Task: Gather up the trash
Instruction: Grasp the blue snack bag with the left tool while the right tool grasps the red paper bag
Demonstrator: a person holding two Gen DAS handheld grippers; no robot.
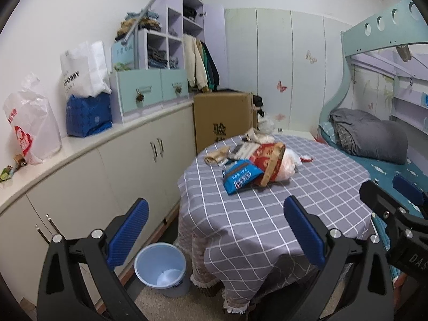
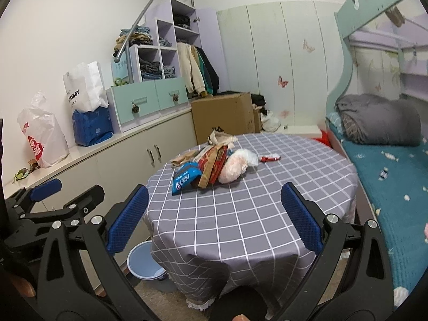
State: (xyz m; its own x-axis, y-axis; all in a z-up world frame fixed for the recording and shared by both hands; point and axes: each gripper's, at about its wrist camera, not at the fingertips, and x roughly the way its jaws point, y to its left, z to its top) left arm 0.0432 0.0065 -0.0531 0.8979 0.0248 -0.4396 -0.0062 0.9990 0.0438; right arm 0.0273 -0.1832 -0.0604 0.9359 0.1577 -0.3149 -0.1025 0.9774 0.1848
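A heap of trash lies on the round table (image 1: 267, 214) (image 2: 240, 214) with the grey checked cloth: a blue snack packet (image 1: 239, 178) (image 2: 184, 178), a red and tan box (image 1: 267, 161) (image 2: 214, 164), a crumpled clear bag (image 1: 287, 165) (image 2: 235, 167), a small red wrapper (image 1: 305, 158) (image 2: 268, 157) and paper scraps (image 1: 216, 156) behind. A blue bin (image 1: 160, 266) (image 2: 144, 262) stands on the floor at the table's left. My left gripper (image 1: 215, 232) and right gripper (image 2: 212, 216) are both open and empty, held short of the table's near edge. The right gripper (image 1: 390, 195) shows at the left wrist view's right edge, the left gripper (image 2: 67, 190) at the right wrist view's left.
A long low cabinet (image 1: 107, 165) along the left wall carries plastic bags, a blue pack and drawers. A cardboard box (image 1: 222, 117) stands behind the table. A bunk bed (image 2: 388, 176) with a grey duvet runs along the right, close to the table.
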